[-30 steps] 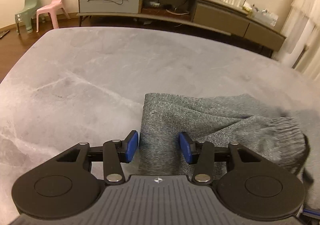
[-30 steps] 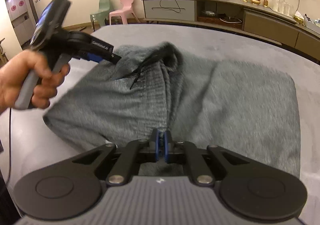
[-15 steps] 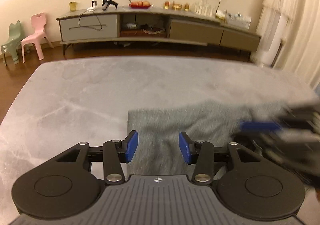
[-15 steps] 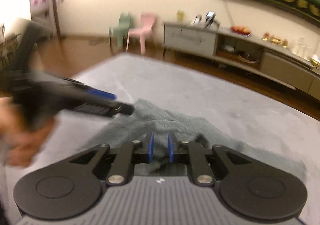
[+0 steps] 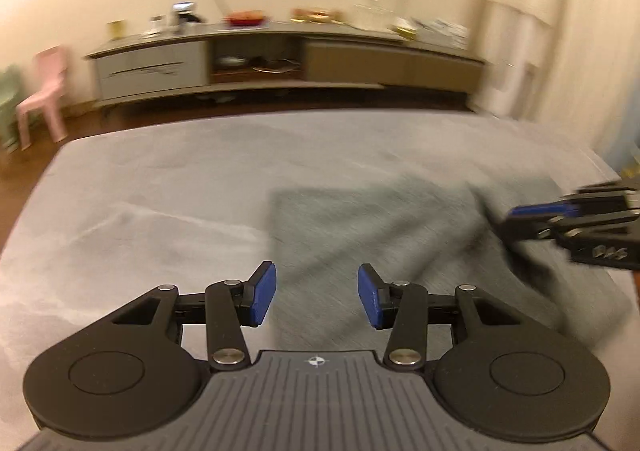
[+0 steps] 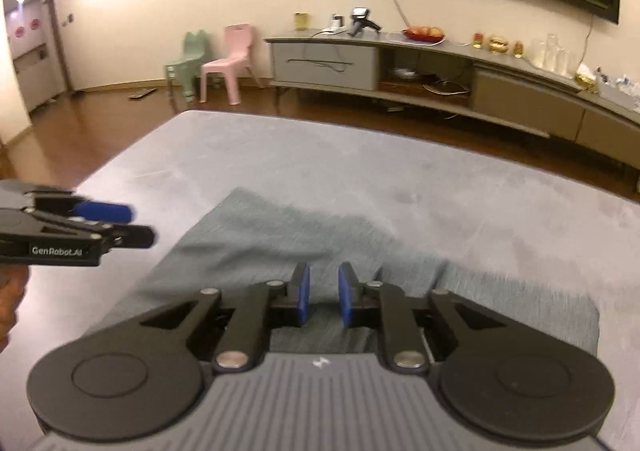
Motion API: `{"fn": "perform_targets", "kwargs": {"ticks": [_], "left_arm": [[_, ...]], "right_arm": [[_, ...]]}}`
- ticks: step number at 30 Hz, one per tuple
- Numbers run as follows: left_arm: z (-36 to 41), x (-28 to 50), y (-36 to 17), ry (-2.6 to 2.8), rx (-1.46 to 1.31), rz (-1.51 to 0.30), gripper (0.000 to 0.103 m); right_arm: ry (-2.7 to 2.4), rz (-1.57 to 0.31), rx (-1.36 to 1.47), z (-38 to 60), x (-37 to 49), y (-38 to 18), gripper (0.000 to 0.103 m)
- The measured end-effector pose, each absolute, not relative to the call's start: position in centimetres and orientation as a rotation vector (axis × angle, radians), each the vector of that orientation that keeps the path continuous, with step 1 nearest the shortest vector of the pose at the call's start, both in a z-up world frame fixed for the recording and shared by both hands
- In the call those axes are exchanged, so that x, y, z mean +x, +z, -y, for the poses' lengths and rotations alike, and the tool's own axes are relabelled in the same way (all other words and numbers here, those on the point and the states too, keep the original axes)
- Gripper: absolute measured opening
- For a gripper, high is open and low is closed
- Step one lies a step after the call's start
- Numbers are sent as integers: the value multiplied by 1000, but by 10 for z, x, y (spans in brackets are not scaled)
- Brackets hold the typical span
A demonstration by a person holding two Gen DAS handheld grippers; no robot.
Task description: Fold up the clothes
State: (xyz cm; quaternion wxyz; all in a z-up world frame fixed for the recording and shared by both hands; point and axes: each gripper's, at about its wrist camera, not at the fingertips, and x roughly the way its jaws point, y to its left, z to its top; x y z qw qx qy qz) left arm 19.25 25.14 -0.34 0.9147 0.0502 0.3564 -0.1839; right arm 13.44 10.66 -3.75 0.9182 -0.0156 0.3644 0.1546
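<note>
A grey knitted garment (image 5: 380, 235) lies folded and fairly flat on the grey table (image 5: 160, 195). In the left wrist view my left gripper (image 5: 317, 297) hovers open over the garment's near left edge, with nothing between its blue pads. My right gripper (image 5: 510, 221) comes in from the right, above the cloth. The right wrist view shows the garment (image 6: 280, 235) below my right gripper (image 6: 324, 299), whose pads stand a little apart with nothing held. My left gripper (image 6: 128, 225) shows at the left, held in a hand.
The table's far edge (image 6: 320, 123) drops to a wooden floor. A long sideboard (image 6: 440, 67) stands along the back wall, with a pink chair (image 6: 228, 59) and a green chair (image 6: 190, 59) to its left. Pale curtains (image 5: 560, 31) hang at the right.
My right gripper has gone from shut on a raised fold of the garment to open and let it go. The cloth now lies flat. Both grippers have lifted and drawn back.
</note>
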Motion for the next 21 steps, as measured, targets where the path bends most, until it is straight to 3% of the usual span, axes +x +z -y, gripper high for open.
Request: {"fn": "perform_targets", "kwargs": {"ticks": [2, 5, 7, 14, 17, 18, 19, 20, 21], "left_arm": [[-235, 180, -18, -433, 173, -775, 48], [-211, 167, -46, -432, 317, -821, 51], [-210, 165, -42, -417, 297, -814, 51], [-202, 170, -17, -438, 254, -785, 52], [-187, 176, -18, -415, 285, -804, 52], [-182, 176, -14, -427, 276, -792, 54], [-175, 174, -8, -442, 263, -767, 64], [-168, 172, -1, -460, 248, -744, 73], [-158, 172, 4, -486, 228, -724, 75]], "right_arm": [[316, -770, -43, -104, 125, -52, 15], [314, -801, -61, -99, 112, -73, 21], [311, -824, -61, -96, 106, -83, 28], [360, -838, -57, -91, 98, -81, 29], [379, -815, -52, -82, 93, -83, 36], [380, -816, -8, -71, 92, -75, 36], [378, -802, 28, -61, 87, -65, 40], [361, -769, 50, -48, 77, -55, 47], [332, -732, 64, -32, 67, -45, 60]]}}
